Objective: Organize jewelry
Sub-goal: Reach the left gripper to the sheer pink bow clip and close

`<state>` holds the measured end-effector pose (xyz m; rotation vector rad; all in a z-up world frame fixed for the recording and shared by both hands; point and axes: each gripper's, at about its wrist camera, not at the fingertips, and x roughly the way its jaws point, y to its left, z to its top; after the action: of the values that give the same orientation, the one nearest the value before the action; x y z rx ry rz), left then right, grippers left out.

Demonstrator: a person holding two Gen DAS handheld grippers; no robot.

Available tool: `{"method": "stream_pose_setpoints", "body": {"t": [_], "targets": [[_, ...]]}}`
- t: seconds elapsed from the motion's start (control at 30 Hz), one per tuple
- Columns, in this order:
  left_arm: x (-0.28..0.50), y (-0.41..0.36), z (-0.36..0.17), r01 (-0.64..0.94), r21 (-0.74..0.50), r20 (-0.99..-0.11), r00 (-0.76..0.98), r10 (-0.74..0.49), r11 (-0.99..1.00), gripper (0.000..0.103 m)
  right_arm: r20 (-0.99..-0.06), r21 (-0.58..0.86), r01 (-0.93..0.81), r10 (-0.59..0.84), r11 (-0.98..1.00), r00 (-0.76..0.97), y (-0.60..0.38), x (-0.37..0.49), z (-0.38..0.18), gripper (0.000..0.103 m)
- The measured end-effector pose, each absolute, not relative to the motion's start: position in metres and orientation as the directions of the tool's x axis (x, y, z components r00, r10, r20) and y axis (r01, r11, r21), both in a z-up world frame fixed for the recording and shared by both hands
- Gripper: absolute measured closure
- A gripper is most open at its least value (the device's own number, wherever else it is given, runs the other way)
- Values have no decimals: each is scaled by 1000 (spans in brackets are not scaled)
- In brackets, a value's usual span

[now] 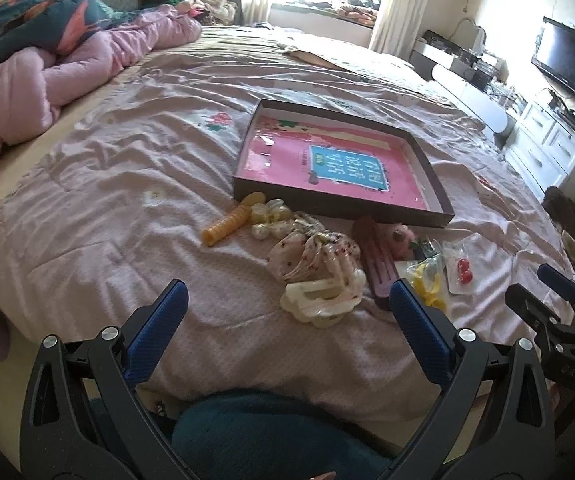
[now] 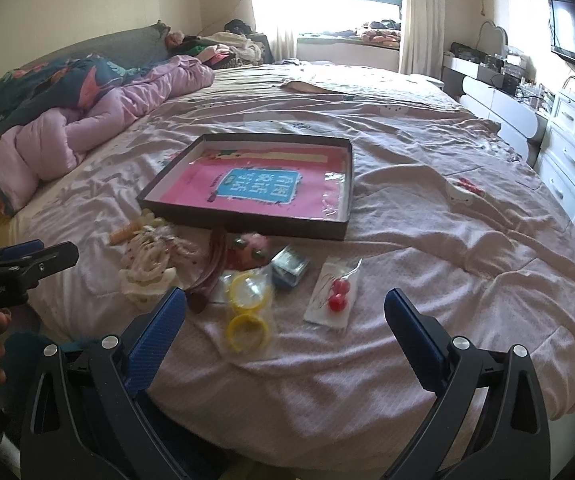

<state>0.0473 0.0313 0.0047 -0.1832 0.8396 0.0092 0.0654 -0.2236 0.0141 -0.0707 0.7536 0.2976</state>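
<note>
I hold both the left gripper (image 1: 287,300) and right gripper (image 2: 285,308) spread and empty above the bed's (image 2: 427,240) near edge, ready to move trinkets (image 2: 247,308) into the tray (image 2: 247,224).

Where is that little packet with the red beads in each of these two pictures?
Left wrist view: the packet with red beads lies far right, beyond the right fingertip.
Right wrist view: it lies near the centre, between the two fingertips.
Shared landmark: the shallow dark box on the bed, just behind it.
</note>
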Motion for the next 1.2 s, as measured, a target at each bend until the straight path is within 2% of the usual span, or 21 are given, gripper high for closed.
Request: {"method": "stream_pose_setpoints", "body": {"t": [0.47, 0.93, 1.13, 1.2], "targets": [[103, 6, -18, 22, -142, -790, 600, -127, 990, 10, -717, 40, -271, 216, 962, 663, -240, 92, -4, 6], [138, 12, -51, 36, -147, -825, 546, -143, 988, 12, -795, 52, -396, 278, 917, 539, -200, 108, -51, 8], [143, 11, -57, 47, -152, -836, 528, -154, 987, 32, -821, 48, -434, 284, 900, 496, -186, 113, -67, 25], [142, 10, -59, 54, -143, -838, 525, -150, 988, 43, -819, 46, -439, 285, 897, 498, -184, 114, -70, 32]]}}
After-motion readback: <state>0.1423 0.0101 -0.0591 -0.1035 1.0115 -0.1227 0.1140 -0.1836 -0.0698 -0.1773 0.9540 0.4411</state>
